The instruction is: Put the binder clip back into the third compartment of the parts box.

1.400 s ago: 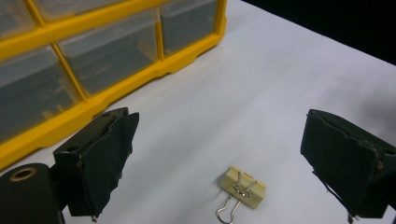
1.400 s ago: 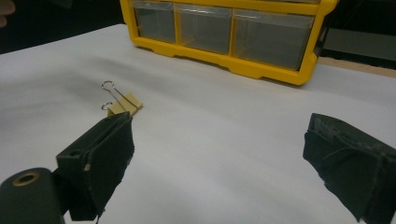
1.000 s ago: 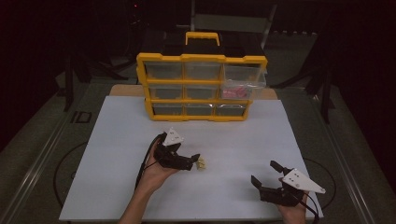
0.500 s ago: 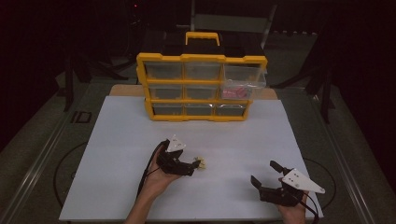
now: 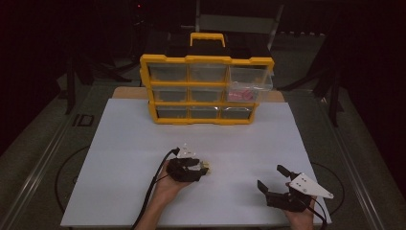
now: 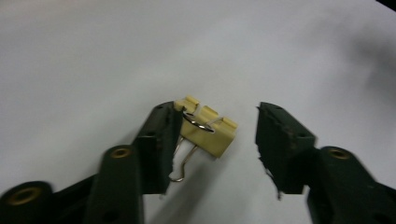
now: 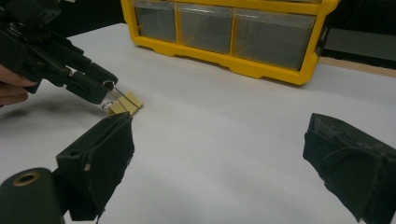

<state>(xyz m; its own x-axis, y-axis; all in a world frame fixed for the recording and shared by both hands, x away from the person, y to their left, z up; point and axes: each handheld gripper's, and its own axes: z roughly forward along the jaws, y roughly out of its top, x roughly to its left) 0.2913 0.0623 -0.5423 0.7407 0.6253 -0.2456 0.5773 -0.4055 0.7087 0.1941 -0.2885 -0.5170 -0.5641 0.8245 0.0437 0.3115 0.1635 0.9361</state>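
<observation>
A small yellow binder clip [image 6: 208, 133] with wire handles lies on the white sheet. My left gripper [image 6: 215, 112] is open around it; the clip rests against the left jaw and stands apart from the right jaw. In the high view the left gripper [image 5: 201, 168] sits low on the sheet with the clip [image 5: 207, 167] at its tips. My right gripper [image 5: 270, 176] stands open and empty near the front right. Its own view, looking between its wide jaws [image 7: 219, 135], shows the left gripper [image 7: 100, 88] and the clip [image 7: 125, 105] farther off.
A yellow organizer [image 5: 206, 91] with clear drawers and a handle stands at the back of the white sheet [image 5: 143, 139]. Its right middle drawer [image 5: 242, 94] holds pink items. Dark floor surrounds the table.
My left gripper has come down and slightly nearer, bringing its open jaws around the clip. The clip and the right gripper have stayed in place.
</observation>
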